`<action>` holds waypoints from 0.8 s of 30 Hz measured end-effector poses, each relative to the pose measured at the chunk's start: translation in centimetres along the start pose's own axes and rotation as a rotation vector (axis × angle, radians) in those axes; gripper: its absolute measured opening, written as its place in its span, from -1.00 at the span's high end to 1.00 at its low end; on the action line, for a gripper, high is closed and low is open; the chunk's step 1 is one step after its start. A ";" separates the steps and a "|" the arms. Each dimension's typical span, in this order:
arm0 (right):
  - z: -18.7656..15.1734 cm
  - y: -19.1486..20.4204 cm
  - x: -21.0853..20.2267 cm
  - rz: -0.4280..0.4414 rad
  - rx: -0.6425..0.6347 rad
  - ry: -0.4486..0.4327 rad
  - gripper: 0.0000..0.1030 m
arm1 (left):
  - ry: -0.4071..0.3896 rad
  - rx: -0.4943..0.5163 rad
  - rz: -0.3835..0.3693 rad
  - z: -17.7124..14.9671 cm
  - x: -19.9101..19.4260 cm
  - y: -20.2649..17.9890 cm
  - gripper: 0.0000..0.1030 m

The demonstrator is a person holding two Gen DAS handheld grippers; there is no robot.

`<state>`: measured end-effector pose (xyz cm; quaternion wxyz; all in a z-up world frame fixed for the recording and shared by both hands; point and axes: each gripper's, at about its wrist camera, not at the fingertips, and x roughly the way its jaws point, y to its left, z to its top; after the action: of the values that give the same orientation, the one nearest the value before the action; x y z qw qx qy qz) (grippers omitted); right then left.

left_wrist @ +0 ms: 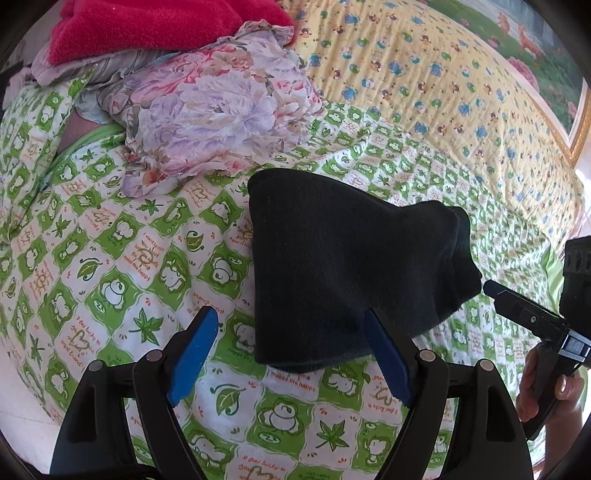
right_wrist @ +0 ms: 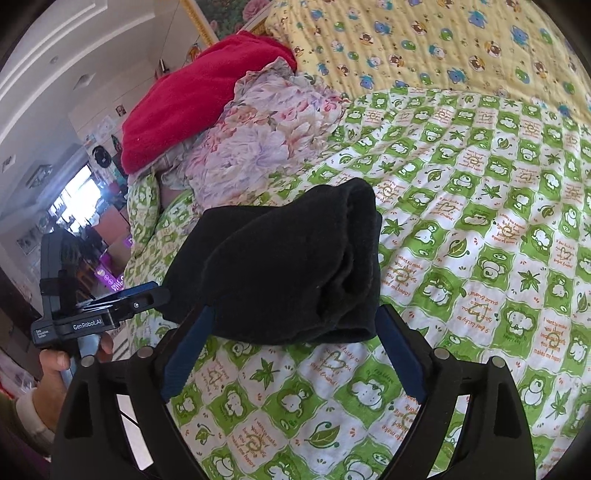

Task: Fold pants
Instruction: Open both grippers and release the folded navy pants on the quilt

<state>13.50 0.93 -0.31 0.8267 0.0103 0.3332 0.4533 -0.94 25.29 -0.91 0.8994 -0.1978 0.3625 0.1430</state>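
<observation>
A bed (left_wrist: pixel 110 258) covered by a green-and-white sheet is seen, with bare sheet around the one folded pair of black pants (left_wrist: pixel 343 266). The left tool (left_wrist: pixel 291 354) and right tool (right_wrist: pixel 291 354) are both spread wide, nothing pinched, just short of the pants' near edge. Farther back, a floral cloth (left_wrist: pixel 207 122) and a red blanket (left_wrist: pixel 155 26) are piled.

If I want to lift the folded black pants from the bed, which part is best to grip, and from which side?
Probably grip the thick rolled fold of the black pants, coming from the near edge with the right gripper, which is already open there. All layers meet at that fold, so the bundle should stay together. The thin flat side near the left gripper would likely let layers slide apart.
</observation>
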 end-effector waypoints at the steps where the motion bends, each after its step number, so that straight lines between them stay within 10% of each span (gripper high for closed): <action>1: -0.1 0.2 0.0 -0.007 -0.009 0.005 -0.77 | -0.002 0.009 0.002 -0.2 -0.1 -0.2 -0.59; 24: -2.0 3.6 -0.3 -0.082 -0.193 -0.001 -0.89 | -0.058 0.180 0.131 -2.2 -1.6 -2.7 -0.75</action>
<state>9.57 2.27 -0.56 0.8418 -0.0827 0.2878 0.4491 -2.31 21.71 -0.57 0.9124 -0.0880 0.3597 0.1743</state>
